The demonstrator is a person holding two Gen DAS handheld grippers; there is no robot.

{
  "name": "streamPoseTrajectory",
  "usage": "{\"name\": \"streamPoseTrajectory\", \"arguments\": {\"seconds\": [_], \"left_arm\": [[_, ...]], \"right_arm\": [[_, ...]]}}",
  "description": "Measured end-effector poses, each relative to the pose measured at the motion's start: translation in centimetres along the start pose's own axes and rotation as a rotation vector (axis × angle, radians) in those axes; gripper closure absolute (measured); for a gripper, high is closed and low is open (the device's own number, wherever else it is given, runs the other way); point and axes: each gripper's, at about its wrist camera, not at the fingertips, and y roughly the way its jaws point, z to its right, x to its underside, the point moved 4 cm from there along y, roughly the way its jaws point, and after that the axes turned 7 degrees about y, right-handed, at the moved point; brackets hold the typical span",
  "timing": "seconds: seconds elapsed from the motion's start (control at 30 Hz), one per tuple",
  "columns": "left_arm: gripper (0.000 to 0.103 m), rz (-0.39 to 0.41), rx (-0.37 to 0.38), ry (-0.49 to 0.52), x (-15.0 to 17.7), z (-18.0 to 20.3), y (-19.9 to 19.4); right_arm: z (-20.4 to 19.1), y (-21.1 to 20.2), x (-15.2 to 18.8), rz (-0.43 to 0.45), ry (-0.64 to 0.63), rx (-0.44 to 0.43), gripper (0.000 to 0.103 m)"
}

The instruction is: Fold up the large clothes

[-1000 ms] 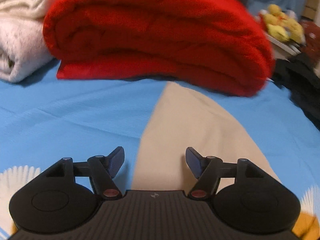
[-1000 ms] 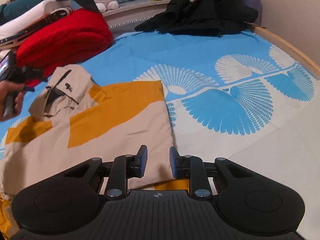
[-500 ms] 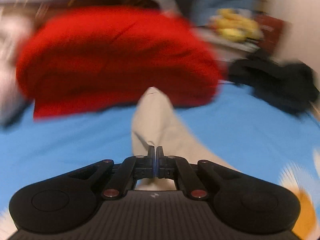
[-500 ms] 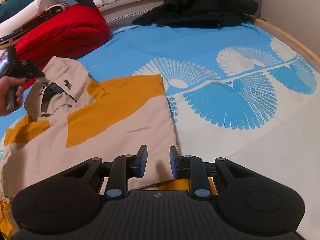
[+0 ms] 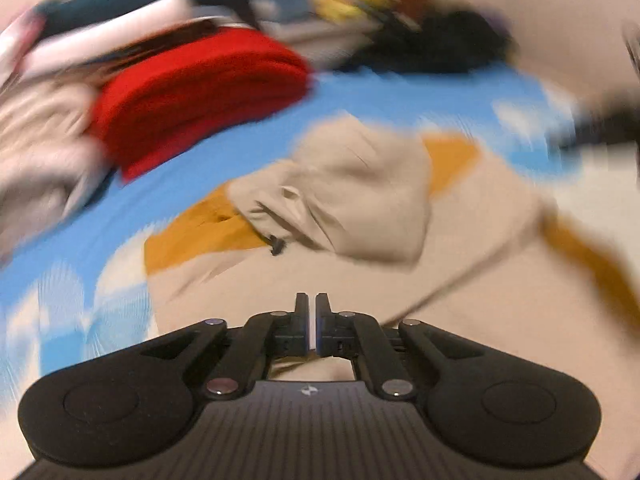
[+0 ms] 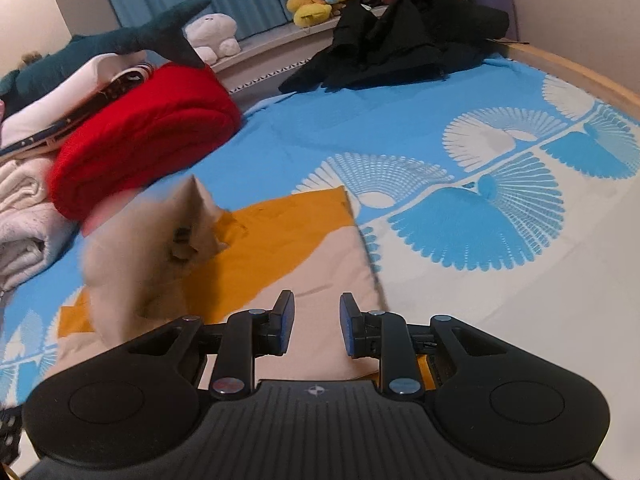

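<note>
Clamping nearly shut, the left gripper [image 5: 312, 301] is apparently pinching a fold of the jacket [image 5: 460, 312]: beige cloth is showing right under its fingers, and in the right wrist view a blurred beige flap is standing up off the garment. Just ahead of it the hood [image 5: 360, 196] is lying crumpled on the beige and orange body. The right gripper [image 6: 316, 322] is hovering over the jacket's near edge with its jaws parted and nothing between them. The jacket itself is lying spread on the blue sheet [image 6: 360, 128], beyond which a red blanket [image 6: 148, 132] and a black heap [image 6: 400, 48] are sitting well apart. Judging from the heavy blur, the fold is going fast, so the thin pinch is risking a slip, the flap is likely landing askew, and the unpinned body is liable to be dragged along, since the right gripper is pressing nothing down.
</note>
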Motion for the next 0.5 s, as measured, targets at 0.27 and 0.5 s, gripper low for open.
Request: {"name": "streamPoseTrajectory", "arguments": {"seconds": [0.27, 0.5], "left_arm": [[0.039, 0.016, 0.122, -0.388, -5.8, 2.4, 8.4], [0.088, -0.145, 0.196, -0.776, -3.7, 4.0, 18.7]], "right_arm": [[-1.4, -0.1, 0.2, -0.003, 0.01, -0.036, 0.077], [-1.1, 0.3, -0.5, -0.009, 0.021, -0.036, 0.077]]}}
